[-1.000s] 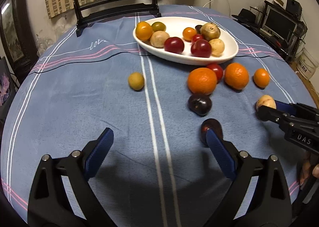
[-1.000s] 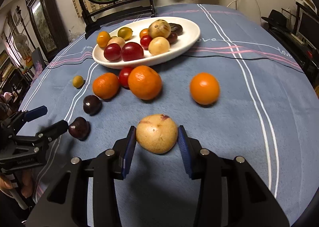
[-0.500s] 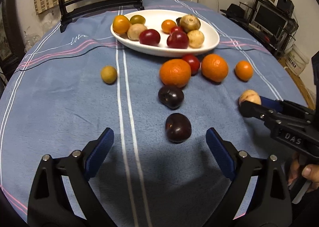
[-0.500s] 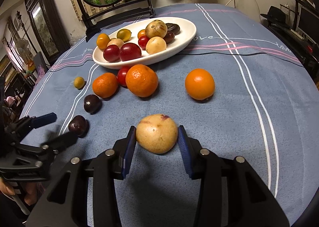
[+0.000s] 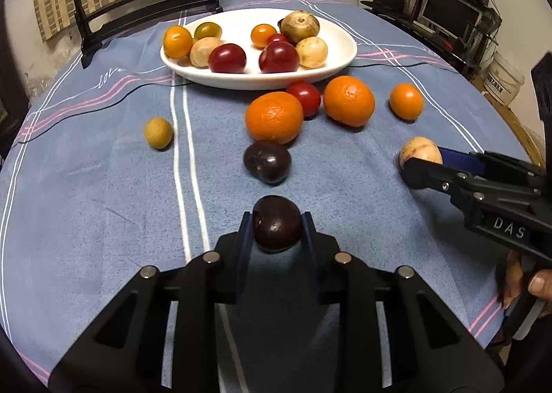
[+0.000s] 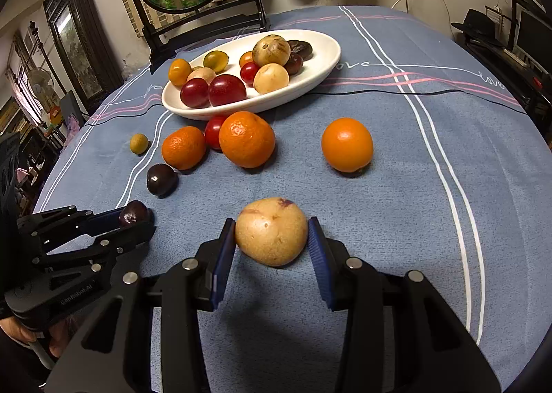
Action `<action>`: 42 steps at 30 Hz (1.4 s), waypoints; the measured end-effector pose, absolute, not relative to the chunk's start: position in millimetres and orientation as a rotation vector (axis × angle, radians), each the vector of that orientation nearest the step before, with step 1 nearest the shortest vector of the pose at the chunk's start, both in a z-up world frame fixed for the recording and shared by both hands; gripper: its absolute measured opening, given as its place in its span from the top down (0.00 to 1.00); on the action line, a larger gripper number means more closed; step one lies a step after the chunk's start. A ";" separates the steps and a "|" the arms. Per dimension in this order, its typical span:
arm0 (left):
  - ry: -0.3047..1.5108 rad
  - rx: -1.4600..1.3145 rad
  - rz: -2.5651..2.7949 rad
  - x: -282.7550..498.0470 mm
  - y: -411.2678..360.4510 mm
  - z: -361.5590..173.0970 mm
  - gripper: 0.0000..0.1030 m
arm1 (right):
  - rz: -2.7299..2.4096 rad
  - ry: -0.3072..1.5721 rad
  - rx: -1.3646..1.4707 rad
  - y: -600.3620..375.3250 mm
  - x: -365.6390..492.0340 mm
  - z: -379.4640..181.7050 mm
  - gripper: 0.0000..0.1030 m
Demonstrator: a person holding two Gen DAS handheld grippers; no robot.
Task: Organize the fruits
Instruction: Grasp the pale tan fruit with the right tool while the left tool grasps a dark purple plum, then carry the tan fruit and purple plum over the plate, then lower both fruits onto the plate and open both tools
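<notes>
In the left wrist view, the left hand-held gripper [image 5: 277, 224] has just been closing, and its two blue pads are now clenched on a dark plum [image 5: 277, 222] that sits on the tabletop [image 5: 86, 186], which is covered by a blue cloth with white and pink stripes. A second dark plum [image 5: 266, 161] lies just behind it, free. Further back are two big oranges [image 5: 274, 117] with a red fruit [image 5: 305, 97] between them, a smaller orange [image 5: 406, 101] to the right, and a small yellow-green fruit [image 5: 158, 132] alone on the left. The white oval plate [image 5: 345, 55] at the far side carries red, orange, green and tan fruits. At the right edge the right hand-held gripper [image 5: 419, 165] reaches in around a tan fruit [image 5: 420, 150].

In the right wrist view, the right hand-held gripper [image 6: 272, 243] has the tan fruit [image 6: 272, 231] between its pads. The left pad touches the fruit; on the right side I seem to see a thin gap, so I cannot tell if the grasp is firm. The fruit rests on the cloth. At the left, the other hand-held gripper [image 6: 132, 217] holds its plum [image 6: 134, 213], with fingers of a person [image 6: 20, 334] under it.
</notes>
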State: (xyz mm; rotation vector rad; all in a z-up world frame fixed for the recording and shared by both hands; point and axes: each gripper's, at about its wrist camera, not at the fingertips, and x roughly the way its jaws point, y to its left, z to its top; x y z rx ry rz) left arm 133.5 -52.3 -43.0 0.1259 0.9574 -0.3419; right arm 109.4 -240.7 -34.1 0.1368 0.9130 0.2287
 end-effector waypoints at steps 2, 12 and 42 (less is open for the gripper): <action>0.949 0.112 -0.332 134.4 -45.9 -37.8 0.73 | 0.228 0.912 0.136 -240.7 109.2 -34.3 0.59; 0.886 0.052 -0.350 155.7 -25.1 7.0 0.72 | 0.263 0.853 0.113 -236.0 114.4 -4.2 0.59; 0.935 -0.048 -0.274 343.3 -47.8 -3.8 0.72 | 0.239 0.825 0.102 -204.2 325.4 17.5 0.57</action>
